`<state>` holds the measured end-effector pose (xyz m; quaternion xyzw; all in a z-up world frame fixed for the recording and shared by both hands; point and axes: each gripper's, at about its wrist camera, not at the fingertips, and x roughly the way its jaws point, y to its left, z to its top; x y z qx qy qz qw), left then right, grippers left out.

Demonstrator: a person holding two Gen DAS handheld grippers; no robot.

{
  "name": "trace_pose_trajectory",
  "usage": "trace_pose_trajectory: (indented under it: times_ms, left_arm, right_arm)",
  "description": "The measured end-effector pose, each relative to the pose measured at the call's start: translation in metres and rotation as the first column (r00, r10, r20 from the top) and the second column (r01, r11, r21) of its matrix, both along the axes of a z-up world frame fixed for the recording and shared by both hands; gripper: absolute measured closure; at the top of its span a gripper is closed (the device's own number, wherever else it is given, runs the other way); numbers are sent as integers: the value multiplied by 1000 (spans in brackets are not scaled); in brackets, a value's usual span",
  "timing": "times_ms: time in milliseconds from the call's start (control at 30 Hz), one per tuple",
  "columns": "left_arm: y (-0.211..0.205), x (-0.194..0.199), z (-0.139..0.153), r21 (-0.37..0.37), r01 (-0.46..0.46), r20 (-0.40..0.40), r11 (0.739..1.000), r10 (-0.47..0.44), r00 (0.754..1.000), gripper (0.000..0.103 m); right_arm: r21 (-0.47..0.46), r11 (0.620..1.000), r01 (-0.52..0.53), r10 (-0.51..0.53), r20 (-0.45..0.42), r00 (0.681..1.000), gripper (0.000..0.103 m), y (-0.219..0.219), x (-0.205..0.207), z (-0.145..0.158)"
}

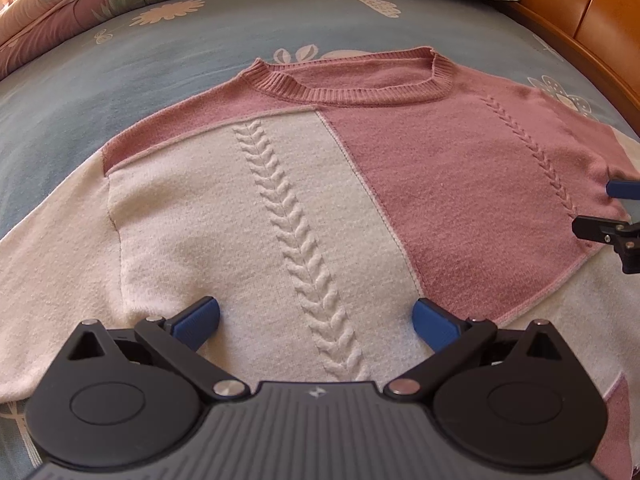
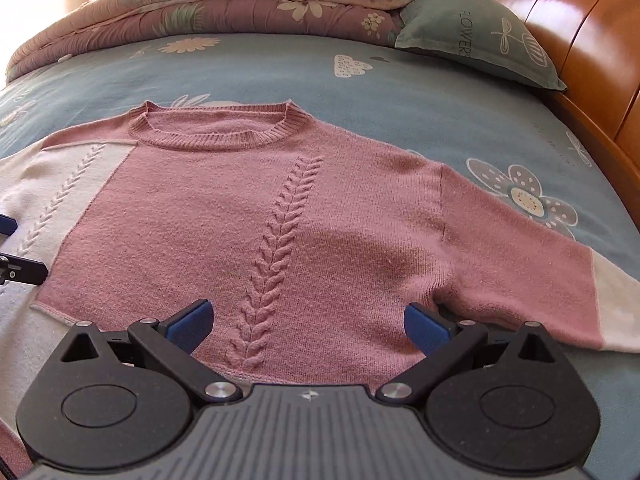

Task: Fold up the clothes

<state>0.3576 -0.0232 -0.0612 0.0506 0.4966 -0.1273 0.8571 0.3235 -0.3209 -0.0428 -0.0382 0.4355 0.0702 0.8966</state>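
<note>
A pink and white knit sweater (image 1: 280,184) lies flat, front up, on the bed, collar (image 1: 360,88) at the far side. My left gripper (image 1: 316,316) is open and empty just over its white half, astride a cable braid. My right gripper (image 2: 306,320) is open and empty over the pink half (image 2: 200,220), near the right armpit. The pink right sleeve (image 2: 520,260) with a white cuff stretches out to the right. The right gripper's fingers (image 1: 612,216) show at the right edge of the left wrist view; the left gripper's fingers (image 2: 16,252) show at the left edge of the right wrist view.
The bed has a blue flowered sheet (image 2: 280,72). A folded floral quilt (image 2: 200,8) lies along the far side, with a green pillow (image 2: 480,40) beside it. A wooden headboard (image 2: 580,40) runs along the right.
</note>
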Motion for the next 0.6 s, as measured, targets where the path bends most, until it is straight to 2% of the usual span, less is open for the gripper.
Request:
trace_pose_trajectory:
  times_ms: [100,167,267,400,500,600]
  left_arm:
    - [-4,-1,7,29,18,12,999,-19,1000,1]
    - [-13,-8,16,62,91,68,994,-96,993,1]
    - [-25,-14,18,55,164,64,985,-168,984,1]
    - [-19,-23,4,32,116,1,993,-116,993,1]
    - [-4,-37,7,19,55,-16,998,-55,998,1]
    - [5,-52,15,1,46,-25,999,-46,999,1]
  right_arm:
    - [6,999,32,-31,-25,999,0,-3,0,-5]
    - [-4,1000,29,-29,-31,999,0,-2,-1,-6]
    - [-9,999,31,-32,-27,999,0,0,-3,-7]
    - [-8,999,33,-33,-30,999,0,0,-2,-7]
    - [-7,1000,31,-31,-30,999,0,0,-2,-7]
    - [-11,999,30,-30,-26,999,0,1,-2,-7]
